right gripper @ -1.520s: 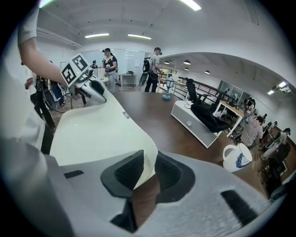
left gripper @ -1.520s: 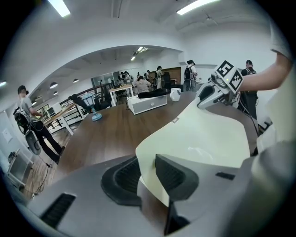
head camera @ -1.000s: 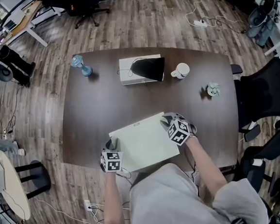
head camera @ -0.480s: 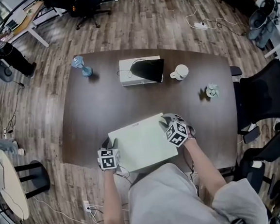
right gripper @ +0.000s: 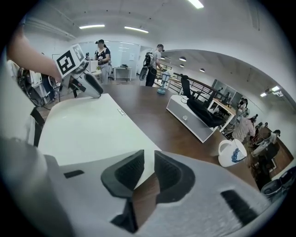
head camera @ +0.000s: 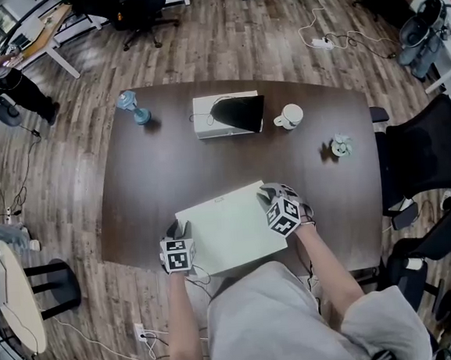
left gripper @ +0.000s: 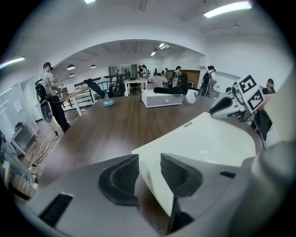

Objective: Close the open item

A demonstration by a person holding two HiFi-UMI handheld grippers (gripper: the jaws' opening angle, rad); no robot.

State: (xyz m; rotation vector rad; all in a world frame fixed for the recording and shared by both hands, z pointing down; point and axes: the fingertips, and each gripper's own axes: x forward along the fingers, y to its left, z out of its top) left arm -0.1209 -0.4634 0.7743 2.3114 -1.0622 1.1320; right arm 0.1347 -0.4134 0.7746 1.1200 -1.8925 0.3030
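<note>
Two grippers flank a flat white box [head camera: 230, 228] that lies near the front edge of the table [head camera: 201, 169], just before the person. Left gripper [left gripper: 149, 170]: jaws closing, with the box's near-left edge between them and the pads not pressing on it. Right gripper [right gripper: 149, 169]: jaws narrow, clamped on the box's far-right corner.

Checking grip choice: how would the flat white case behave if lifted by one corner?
The flat white case looks stiff: its edges run straight. Its smooth top probably makes it slippery. Broad and thin, it would likely tilt.
</note>
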